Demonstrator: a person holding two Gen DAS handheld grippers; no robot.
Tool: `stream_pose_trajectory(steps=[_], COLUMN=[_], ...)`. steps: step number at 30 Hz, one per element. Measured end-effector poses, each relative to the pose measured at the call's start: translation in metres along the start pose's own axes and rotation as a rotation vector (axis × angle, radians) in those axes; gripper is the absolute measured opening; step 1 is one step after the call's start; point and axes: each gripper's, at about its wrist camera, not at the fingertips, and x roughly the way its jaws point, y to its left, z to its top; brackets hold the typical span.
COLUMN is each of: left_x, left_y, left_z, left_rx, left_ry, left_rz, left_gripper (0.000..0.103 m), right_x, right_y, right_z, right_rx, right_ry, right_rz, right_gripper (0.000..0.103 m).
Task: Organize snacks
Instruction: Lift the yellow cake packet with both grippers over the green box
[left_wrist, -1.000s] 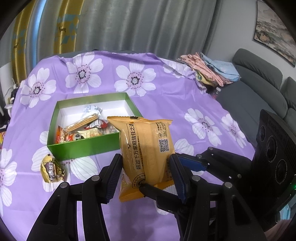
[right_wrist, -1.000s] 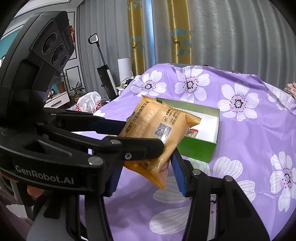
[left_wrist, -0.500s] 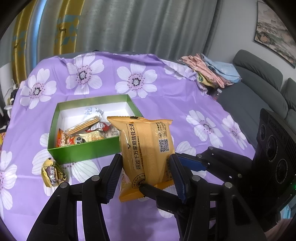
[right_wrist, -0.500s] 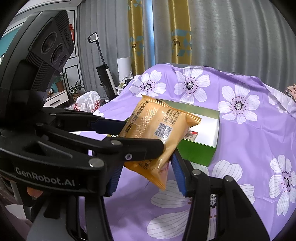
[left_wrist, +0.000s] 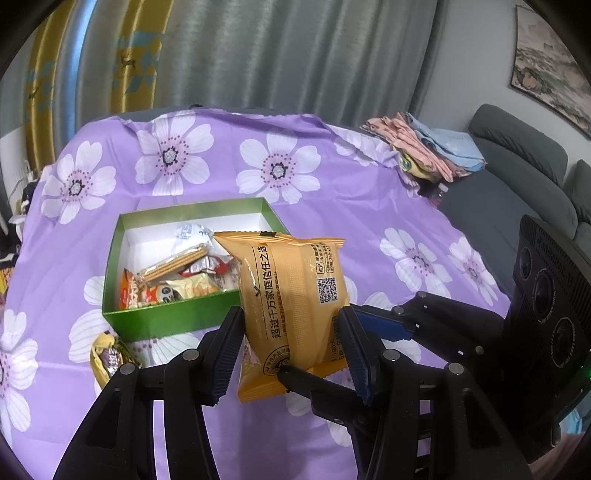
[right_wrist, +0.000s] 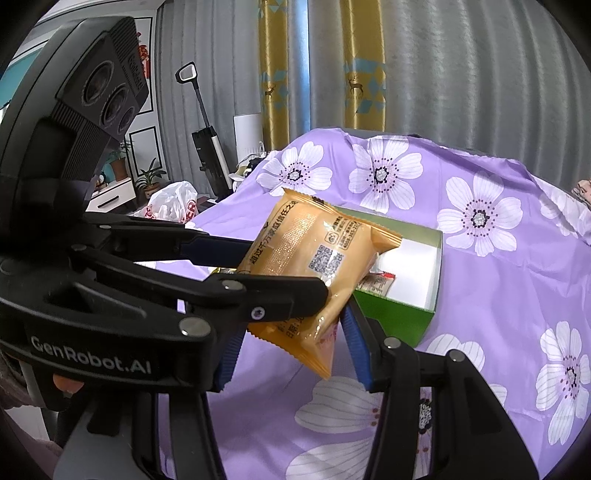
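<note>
An orange snack packet (left_wrist: 291, 295) hangs upright in the air just in front of the green open box (left_wrist: 170, 321). My left gripper (left_wrist: 291, 325) is shut on its lower part, one pad on each side. From the right, my right gripper (left_wrist: 325, 347) is shut across the same packet's bottom edge. In the right wrist view the packet (right_wrist: 314, 251) sits between my right gripper (right_wrist: 291, 332) and the crossing left gripper (right_wrist: 284, 269). The box (right_wrist: 399, 317) holds several wrapped snacks (left_wrist: 173, 273). A yellow-wrapped snack (left_wrist: 107, 354) lies loose on the cloth by the box's near-left corner.
A purple cloth with white flowers (left_wrist: 332, 214) covers the table. Folded clothes (left_wrist: 424, 151) are piled at its far right corner, with a grey sofa (left_wrist: 517, 192) beyond. Left of the table stand a white plastic bag (right_wrist: 170, 203) and an upright vacuum (right_wrist: 210, 155).
The box and loose snack sit slightly lower in the left wrist view than a second ago. Both grips on the packet look unchanged.
</note>
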Motion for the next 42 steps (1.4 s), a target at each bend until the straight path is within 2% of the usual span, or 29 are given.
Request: stream_pose_trajectory(steps=[17,42], left_x=[0.014,0.057], left_y=[0.012,0.051], left_z=[0.012,0.042], left_rx=[0.000,-0.018], left_ry=[0.000,-0.005], left_rz=[-0.006,-0.011], left_gripper=[0.051,0.051], right_x=[0.021,0.065], right_y=[-0.011,-0.032], right_z=[0.012,0.029], right_rx=[0.009,0.013], right_ry=[0.001,-0.004], right_rz=[-0.014,-0.015], right_gripper=[0.052,0.052])
